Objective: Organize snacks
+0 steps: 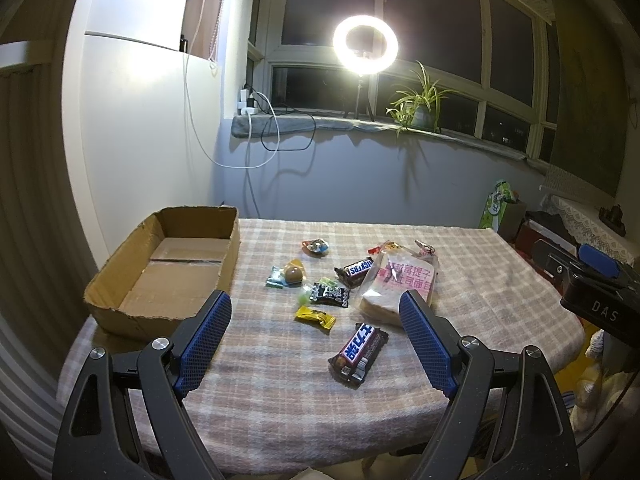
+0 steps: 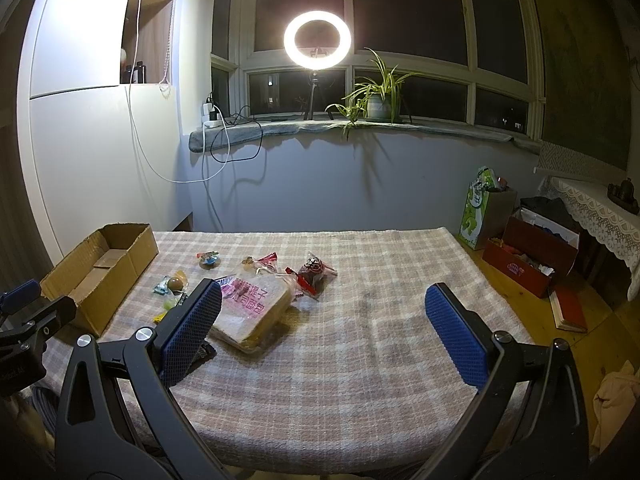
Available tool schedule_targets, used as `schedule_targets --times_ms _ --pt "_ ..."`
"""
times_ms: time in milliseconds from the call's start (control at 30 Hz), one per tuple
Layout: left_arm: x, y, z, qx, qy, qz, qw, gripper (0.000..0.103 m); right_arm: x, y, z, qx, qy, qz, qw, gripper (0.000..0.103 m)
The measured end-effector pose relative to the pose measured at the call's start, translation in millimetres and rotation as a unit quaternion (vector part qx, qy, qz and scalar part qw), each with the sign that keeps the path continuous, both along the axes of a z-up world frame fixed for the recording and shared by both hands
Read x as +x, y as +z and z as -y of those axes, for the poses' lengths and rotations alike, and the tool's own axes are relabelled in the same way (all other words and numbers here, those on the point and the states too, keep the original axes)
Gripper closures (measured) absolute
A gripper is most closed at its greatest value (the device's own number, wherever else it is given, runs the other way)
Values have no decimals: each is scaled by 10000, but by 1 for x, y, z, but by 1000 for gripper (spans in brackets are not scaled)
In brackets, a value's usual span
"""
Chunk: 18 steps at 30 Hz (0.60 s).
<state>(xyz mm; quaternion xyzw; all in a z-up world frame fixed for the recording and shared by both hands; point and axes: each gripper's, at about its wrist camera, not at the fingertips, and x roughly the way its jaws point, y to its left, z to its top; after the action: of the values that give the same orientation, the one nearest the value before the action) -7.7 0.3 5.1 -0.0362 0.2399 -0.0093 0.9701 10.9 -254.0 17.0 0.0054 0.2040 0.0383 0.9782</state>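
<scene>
Snacks lie scattered on the checked cloth of the surface [image 1: 280,420]: a bagged bread slice [image 1: 394,286], two Snickers bars, one near the bread [image 1: 355,269] and one closer to the camera [image 1: 359,353], a yellow candy [image 1: 315,317] and several small wrapped sweets between them. An open cardboard box [image 1: 120,304] sits at the left edge of the surface, well apart from the snacks and holding none of them. Both the left tongs [image 1: 316,316] and the right tongs [image 2: 324,304] hover above the near side of the surface, spread wide apart and gripping nothing.
</scene>
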Motion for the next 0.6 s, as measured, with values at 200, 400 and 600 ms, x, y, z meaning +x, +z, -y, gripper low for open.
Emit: schedule_targets --times_ms 200,400,600 --pt "0 -1 1 -7 -14 -9 10000 17 0 0 0 -1 3 0 10000 0" --pt "0 -2 1 -7 -26 -20 10000 17 0 -2 -1 3 4 -20 10000 0" --pt "5 -5 1 -25 -50 -99 9999 17 2 -5 -5 -4 9 -68 10000 0"
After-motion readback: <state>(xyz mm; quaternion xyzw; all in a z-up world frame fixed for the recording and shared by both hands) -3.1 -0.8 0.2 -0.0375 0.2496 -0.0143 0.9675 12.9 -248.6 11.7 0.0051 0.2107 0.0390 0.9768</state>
